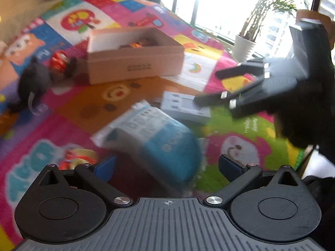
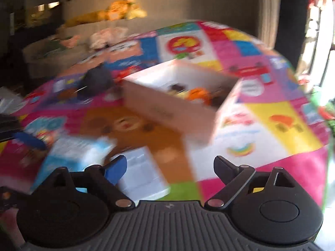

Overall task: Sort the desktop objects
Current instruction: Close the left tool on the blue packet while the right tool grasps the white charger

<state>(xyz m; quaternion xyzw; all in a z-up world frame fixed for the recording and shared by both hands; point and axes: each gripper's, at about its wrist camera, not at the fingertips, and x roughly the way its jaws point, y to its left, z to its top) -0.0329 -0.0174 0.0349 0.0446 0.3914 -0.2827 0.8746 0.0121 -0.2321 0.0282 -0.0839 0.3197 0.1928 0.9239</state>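
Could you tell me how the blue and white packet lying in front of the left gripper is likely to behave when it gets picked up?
The blue and white packet looks like a soft bag with a crimped edge, so it will probably sag or bend rather than stay stiff. Its surface seems glossy, so it may slip between the pads. It lies flat on the play mat, so rolling seems unlikely. Blur limits certainty.

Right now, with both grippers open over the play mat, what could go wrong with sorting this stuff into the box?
1. The blue and white packet partly overlaps the white flat box, so the open left gripper might snag both.
2. The right gripper hovers over that same pile; the two could collide.
3. Both views are blurred, so aim at the cardboard box may be off.
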